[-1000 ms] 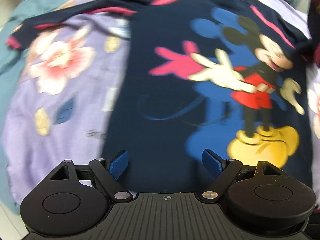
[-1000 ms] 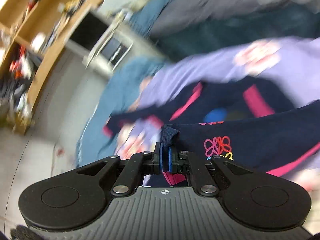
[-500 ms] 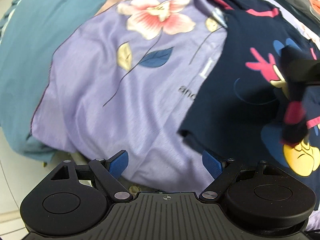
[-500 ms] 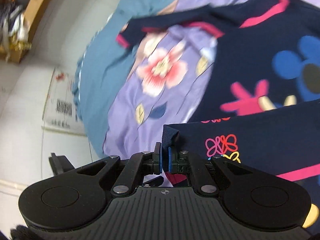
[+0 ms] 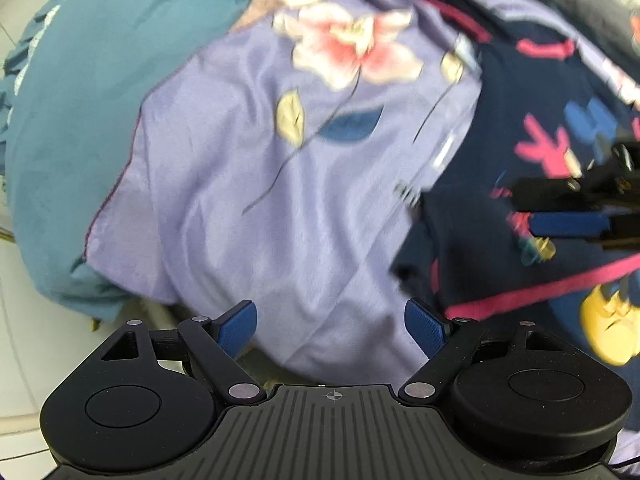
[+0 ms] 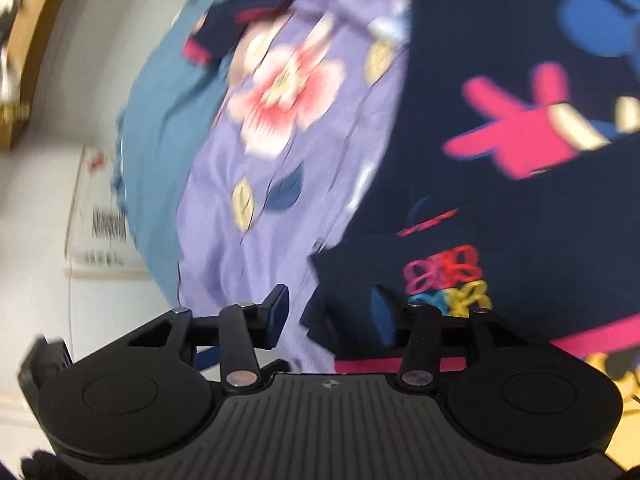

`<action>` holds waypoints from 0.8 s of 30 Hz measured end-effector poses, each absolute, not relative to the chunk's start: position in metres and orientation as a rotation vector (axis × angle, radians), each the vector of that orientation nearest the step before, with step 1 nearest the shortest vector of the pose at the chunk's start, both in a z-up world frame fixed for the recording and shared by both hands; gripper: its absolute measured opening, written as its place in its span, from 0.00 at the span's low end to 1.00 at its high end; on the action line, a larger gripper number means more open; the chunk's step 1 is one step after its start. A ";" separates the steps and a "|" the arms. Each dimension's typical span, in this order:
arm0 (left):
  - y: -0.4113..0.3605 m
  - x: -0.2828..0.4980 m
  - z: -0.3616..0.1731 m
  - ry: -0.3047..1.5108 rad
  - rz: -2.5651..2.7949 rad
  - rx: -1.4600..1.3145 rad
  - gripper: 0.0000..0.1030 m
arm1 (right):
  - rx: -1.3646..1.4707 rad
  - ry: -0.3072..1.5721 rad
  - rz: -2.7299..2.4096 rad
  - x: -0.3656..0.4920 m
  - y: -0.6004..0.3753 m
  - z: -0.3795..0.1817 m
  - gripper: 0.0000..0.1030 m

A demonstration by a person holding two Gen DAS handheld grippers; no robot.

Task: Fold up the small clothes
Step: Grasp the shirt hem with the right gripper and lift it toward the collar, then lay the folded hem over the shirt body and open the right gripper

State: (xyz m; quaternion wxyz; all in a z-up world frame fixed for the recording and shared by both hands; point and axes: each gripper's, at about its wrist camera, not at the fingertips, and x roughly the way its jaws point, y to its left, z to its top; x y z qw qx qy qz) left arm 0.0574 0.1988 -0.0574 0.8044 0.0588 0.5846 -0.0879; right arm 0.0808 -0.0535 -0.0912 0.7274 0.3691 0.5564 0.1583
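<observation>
A small navy shirt (image 5: 492, 216) with a Mickey print and pink trim lies on a lilac floral sheet (image 5: 280, 200). Its side is folded over the body, showing a flower print (image 6: 448, 280). My left gripper (image 5: 331, 328) is open and empty, low over the sheet by the shirt's lower left corner. My right gripper (image 6: 332, 312) is open, its fingers either side of the folded edge (image 6: 344, 280), which lies loose. The right gripper also shows at the right edge of the left wrist view (image 5: 580, 208).
A teal blanket (image 5: 80, 140) lies under the sheet at the bed's left edge. White floor (image 6: 60, 140) and a sheet of paper with a barcode (image 6: 104, 224) lie left of the bed. A wooden shelf (image 6: 24, 40) stands at the far left.
My right gripper has opened and let go of the shirt's edge, which now lies folded over the body. My left gripper has stayed open, shifting slightly over the sheet.
</observation>
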 end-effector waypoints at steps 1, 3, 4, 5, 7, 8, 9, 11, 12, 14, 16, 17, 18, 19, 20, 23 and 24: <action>0.197 0.059 -0.054 1.234 -0.208 0.110 1.00 | 0.824 1.209 0.318 0.077 -0.065 -0.089 0.51; 0.188 0.063 -0.050 1.211 -0.257 0.099 1.00 | 0.846 1.164 0.234 0.067 -0.095 -0.084 0.56; 0.180 0.066 -0.049 1.204 -0.288 0.104 1.00 | 0.858 1.141 0.192 0.063 -0.110 -0.083 0.59; 0.171 0.069 -0.049 1.195 -0.321 0.116 1.00 | 0.867 1.119 0.143 0.057 -0.126 -0.082 0.61; 0.147 0.071 -0.050 1.178 -0.390 0.155 1.00 | 0.871 1.082 0.042 0.044 -0.156 -0.081 0.61; 0.135 0.072 -0.052 1.169 -0.425 0.179 1.00 | 0.871 1.066 -0.006 0.037 -0.169 -0.082 0.61; 0.122 0.073 -0.054 1.156 -0.461 0.203 1.00 | 0.869 1.050 -0.057 0.030 -0.184 -0.081 0.61; 0.097 0.071 -0.061 1.157 -0.535 0.246 1.00 | 0.868 1.016 -0.158 0.016 -0.210 -0.080 0.66; 0.085 0.071 -0.069 1.181 -0.573 0.276 1.00 | 0.863 1.000 -0.212 0.010 -0.224 -0.079 0.66; 0.065 0.071 -0.085 1.215 -0.597 0.345 1.00 | 0.841 0.964 -0.308 0.001 -0.250 -0.081 0.66; 0.057 0.070 -0.101 1.236 -0.581 0.400 1.00 | 0.811 0.939 -0.395 -0.004 -0.280 -0.080 0.66; 0.057 0.069 -0.103 1.225 -0.582 0.403 1.00 | 0.805 0.926 -0.427 -0.005 -0.294 -0.079 0.66; 0.057 0.069 -0.103 1.221 -0.584 0.393 1.00 | 0.813 0.910 -0.453 -0.007 -0.311 -0.079 0.67; 0.057 0.070 -0.104 1.230 -0.583 0.387 1.00 | 0.831 0.894 -0.482 -0.007 -0.326 -0.078 0.67; 0.056 0.070 -0.104 1.234 -0.586 0.393 1.00 | 0.858 0.882 -0.515 -0.007 -0.343 -0.078 0.67; 0.049 0.072 -0.109 1.274 -0.613 0.442 1.00 | 0.981 0.844 -0.559 0.001 -0.389 -0.079 0.66; 0.045 0.071 -0.110 1.280 -0.609 0.466 1.00 | 1.018 0.835 -0.567 0.006 -0.401 -0.080 0.67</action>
